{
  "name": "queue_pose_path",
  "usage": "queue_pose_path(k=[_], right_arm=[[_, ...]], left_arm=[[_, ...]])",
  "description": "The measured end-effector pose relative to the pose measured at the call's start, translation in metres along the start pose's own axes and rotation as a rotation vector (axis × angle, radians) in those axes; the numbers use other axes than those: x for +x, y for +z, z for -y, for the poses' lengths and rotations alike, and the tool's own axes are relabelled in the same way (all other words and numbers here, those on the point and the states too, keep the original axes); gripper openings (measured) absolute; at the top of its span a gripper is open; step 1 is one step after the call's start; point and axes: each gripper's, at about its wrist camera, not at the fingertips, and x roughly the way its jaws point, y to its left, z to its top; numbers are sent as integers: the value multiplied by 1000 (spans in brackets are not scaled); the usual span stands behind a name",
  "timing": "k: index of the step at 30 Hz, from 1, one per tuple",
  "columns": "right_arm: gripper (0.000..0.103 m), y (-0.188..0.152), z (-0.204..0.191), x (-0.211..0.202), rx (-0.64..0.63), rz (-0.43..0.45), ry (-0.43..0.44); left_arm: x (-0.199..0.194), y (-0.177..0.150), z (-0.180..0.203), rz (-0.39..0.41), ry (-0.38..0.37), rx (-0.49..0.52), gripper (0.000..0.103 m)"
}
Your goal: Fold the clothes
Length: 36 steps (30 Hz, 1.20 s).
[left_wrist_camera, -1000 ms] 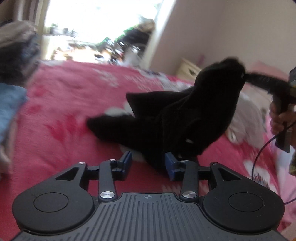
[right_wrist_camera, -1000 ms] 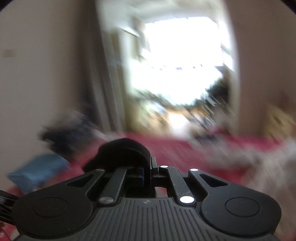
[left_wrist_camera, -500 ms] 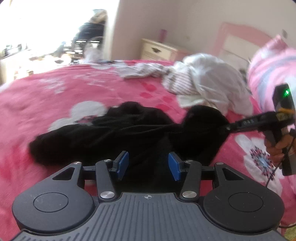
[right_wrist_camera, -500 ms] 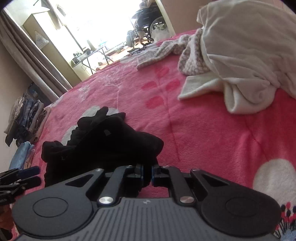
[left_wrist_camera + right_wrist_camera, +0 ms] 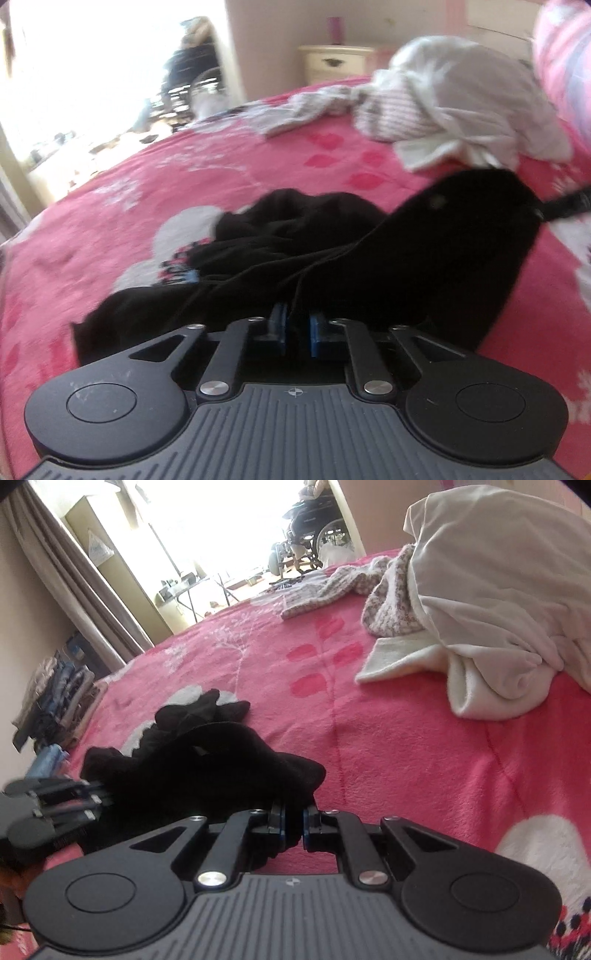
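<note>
Now both grippers pinch the black garment (image 5: 424, 251): left gripper (image 5: 294, 330) has its blue pads nearly closed on a fold at the near edge, right gripper (image 5: 291, 825) is clamped on another corner, lifted off the pink floral blanket (image 5: 406, 746). Cloth bunches between them. White and knitted clothes pile (image 5: 480, 602) lies beyond, well apart. Stack of folded clothes (image 5: 55, 690) at the bed's far left. Wheelchair (image 5: 314, 535) by the doorway. Versus half a second ago: left jaws were wide open, now closed on the fabric.
</note>
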Motion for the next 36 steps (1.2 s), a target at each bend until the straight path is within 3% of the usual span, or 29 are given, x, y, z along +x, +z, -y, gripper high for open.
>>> queue_pose_path(k=[3, 6, 11, 15, 22, 30, 36], right_arm=[[9, 0, -11, 0, -53, 33, -32], [8, 6, -31, -7, -139, 124, -79], [6, 44, -84, -42, -279, 358, -76], [6, 81, -131, -77, -394, 556, -45], [6, 135, -210, -178, -524, 892, 54], [6, 151, -257, -285, -621, 1166, 123], [6, 153, -261, -340, -633, 1257, 186]], left_arm=[[-9, 5, -9, 43, 84, -31, 5], [-29, 13, -22, 135, 185, -56, 5], [-87, 36, -58, 336, 365, -106, 4], [-150, 60, -79, 527, 503, -72, 4], [-276, 115, -114, 791, 641, -67, 4], [-397, 150, -111, 1024, 694, -16, 4], [-466, 158, -97, 1126, 657, -18, 4]])
